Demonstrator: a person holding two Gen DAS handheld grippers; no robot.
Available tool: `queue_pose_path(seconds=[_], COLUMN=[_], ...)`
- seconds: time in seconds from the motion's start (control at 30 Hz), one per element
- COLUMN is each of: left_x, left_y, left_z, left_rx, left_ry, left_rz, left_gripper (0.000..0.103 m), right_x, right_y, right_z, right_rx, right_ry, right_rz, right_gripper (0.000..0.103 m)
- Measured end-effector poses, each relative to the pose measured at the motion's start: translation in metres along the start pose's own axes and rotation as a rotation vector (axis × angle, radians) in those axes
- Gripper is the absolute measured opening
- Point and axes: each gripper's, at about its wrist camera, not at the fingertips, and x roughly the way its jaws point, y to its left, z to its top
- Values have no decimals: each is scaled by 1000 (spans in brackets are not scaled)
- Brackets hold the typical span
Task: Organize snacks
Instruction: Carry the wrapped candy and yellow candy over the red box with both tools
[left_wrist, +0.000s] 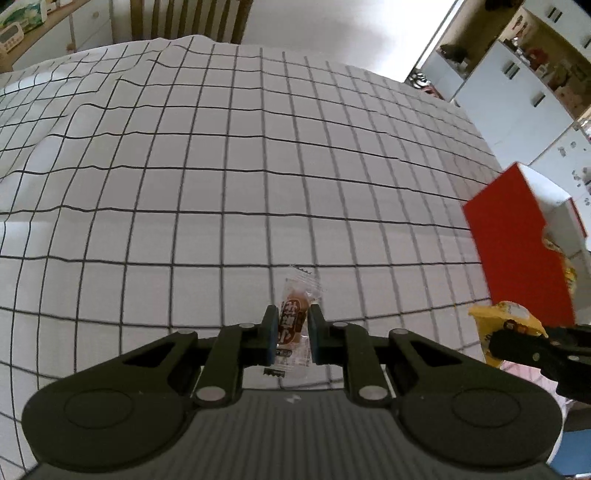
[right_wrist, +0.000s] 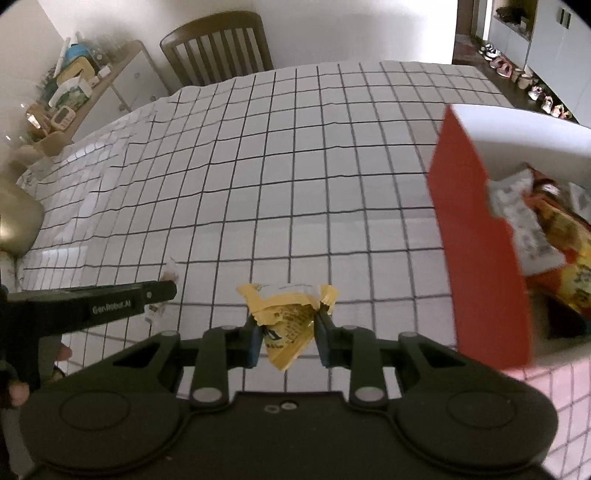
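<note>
We note two held snacks: our left gripper (left_wrist: 291, 334) is clamped on one clear-wrapped sweet (left_wrist: 294, 325), our right gripper (right_wrist: 286, 338) on one yellow packet (right_wrist: 286, 319). Both hang above the checked tablecloth (right_wrist: 295, 166), near one red box (right_wrist: 480, 258) holding several packets.

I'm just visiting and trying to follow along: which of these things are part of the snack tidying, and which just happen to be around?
Part of the job:
- clear-wrapped snack, held in left gripper
- yellow snack packet, held in right gripper
- red box already holding snacks

Just around:
- checked tablecloth
- wooden chair
- cluttered sideboard
- shoes on the floor
</note>
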Motion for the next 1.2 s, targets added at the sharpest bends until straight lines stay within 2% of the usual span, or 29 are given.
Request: queue_pose_path(seconds=[0.3, 0.63, 0.93, 1.2], left_x=[-29, -52, -62, -59], left_y=[-38, -98, -158, -214], left_z=[-13, -28, -33, -35], left_rx=[11, 53, 92, 135], left_ry=[-20, -34, -55, -34], left_rz=[-50, -89, -105, -121], left_gripper=[16, 16, 16, 16], right_x=[-48, -93, -124, -139], right_y=[-23, -58, -104, -148], right_z=[-24, -41, -42, -37], right_rx=[-9, -21, -25, -22], right_ry=[-51, -102, -147, -180], right_rz=[9, 24, 15, 1], right_gripper=[27, 27, 27, 27])
